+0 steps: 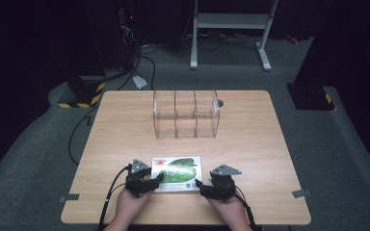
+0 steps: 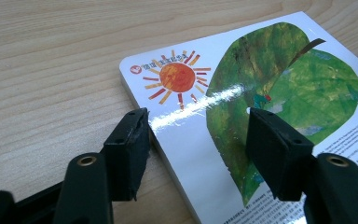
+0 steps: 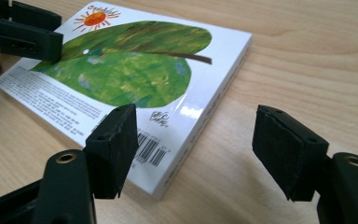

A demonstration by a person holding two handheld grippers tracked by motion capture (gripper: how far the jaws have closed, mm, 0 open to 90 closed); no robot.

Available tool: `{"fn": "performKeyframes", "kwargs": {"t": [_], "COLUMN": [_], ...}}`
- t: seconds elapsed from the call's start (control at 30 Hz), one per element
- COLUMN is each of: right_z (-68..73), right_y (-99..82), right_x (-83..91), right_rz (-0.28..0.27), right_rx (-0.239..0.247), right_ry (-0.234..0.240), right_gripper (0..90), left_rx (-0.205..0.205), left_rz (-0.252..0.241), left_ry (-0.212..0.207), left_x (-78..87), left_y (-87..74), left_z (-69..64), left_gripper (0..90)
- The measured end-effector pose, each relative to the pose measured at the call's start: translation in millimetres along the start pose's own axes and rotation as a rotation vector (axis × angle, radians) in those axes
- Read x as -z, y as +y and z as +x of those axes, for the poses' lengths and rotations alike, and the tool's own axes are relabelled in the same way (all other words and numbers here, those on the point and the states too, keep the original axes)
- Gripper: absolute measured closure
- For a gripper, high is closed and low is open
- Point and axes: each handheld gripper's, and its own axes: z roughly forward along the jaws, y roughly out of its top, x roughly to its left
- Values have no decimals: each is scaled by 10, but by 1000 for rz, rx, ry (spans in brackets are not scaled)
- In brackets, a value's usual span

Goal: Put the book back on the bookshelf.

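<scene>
A glossy board book [image 1: 177, 173] lies flat at the table's [image 1: 125, 125] near edge. The left gripper [image 2: 196, 140] and right gripper [image 3: 193, 144] gape wide at its short ends, holding nothing. It looks stiff, light and slippery; grip the edges.

This looks like a lab or recording studio set up for handling trials — a lone wooden counter [image 1: 125, 125] stands on grey carpet [image 1: 38, 159] with dark, black-draped surroundings on all sides. At about 10 o'clock from the counter sits a block with yellow-and-black hazard stripes [image 1: 84, 94] with cables [image 1: 139, 60] trailing across the floor, and at 12 o'clock the white metal legs of a stand [image 1: 231, 29] rise from the carpet. Bits of grey tape [image 1: 301, 193] mark the counter's near corners — and a clear three-bay organiser [image 1: 186, 114] is placed squarely at its far middle.
</scene>
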Motion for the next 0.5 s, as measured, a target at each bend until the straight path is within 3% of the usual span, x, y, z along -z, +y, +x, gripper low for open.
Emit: {"fn": "performKeyframes", "kwargs": {"t": [0.2, 0.5], "right_z": [167, 195], "right_y": [2, -6], "right_x": [-24, -57], "right_rz": [25, 41], "right_rx": [6, 14], "right_ry": [59, 56], "right_gripper": [285, 279], "left_rx": [-2, -9], "left_rz": [-6, -25], "left_ry": [-2, -11], "left_x": [6, 44], "left_y": [2, 14], "left_z": [1, 13], "left_gripper": [390, 392]}}
